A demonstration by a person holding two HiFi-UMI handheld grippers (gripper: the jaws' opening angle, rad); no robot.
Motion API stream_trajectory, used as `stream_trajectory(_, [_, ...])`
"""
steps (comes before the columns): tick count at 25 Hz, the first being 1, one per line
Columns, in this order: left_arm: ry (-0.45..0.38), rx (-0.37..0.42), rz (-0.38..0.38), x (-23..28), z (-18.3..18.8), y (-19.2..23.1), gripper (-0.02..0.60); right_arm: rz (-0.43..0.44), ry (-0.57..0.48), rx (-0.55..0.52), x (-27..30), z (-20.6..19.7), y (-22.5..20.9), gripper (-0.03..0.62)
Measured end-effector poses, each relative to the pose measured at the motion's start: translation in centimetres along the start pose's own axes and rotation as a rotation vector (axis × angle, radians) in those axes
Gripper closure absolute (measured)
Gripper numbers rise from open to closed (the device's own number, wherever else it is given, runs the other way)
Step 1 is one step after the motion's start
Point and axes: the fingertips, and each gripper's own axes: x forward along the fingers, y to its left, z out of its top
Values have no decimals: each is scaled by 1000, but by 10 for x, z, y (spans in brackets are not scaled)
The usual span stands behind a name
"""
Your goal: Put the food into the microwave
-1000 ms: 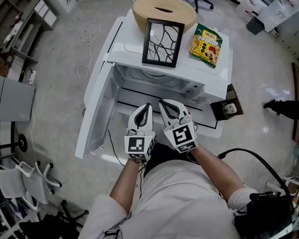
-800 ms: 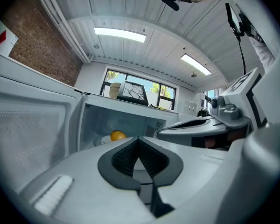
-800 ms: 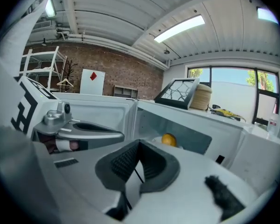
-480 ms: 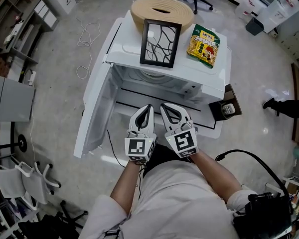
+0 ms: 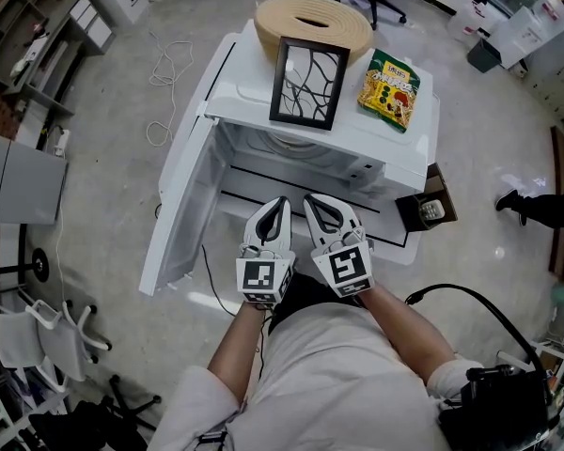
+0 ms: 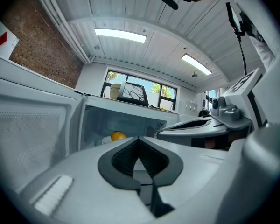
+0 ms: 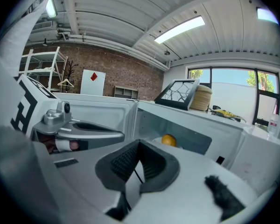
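Grey concrete floor surrounds the white microwave (image 5: 376,141), whose door (image 5: 183,205) stands open at its left side. Deep inside the microwave sits the round orange food (image 6: 118,136). Just in front of the microwave's opening, the left gripper (image 5: 280,200) and right gripper (image 5: 310,199) are side by side, each with jaws closed together and nothing between them. On top of the microwave are a picture frame (image 5: 308,83), a snack bag (image 5: 389,85) and a woven basket (image 5: 310,17).
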Motion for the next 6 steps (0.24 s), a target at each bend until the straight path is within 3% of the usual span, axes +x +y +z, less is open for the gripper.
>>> stream_trajectory(6, [-5, -2, 9, 5, 0, 5, 575, 1, -6, -11, 4, 3, -5, 585])
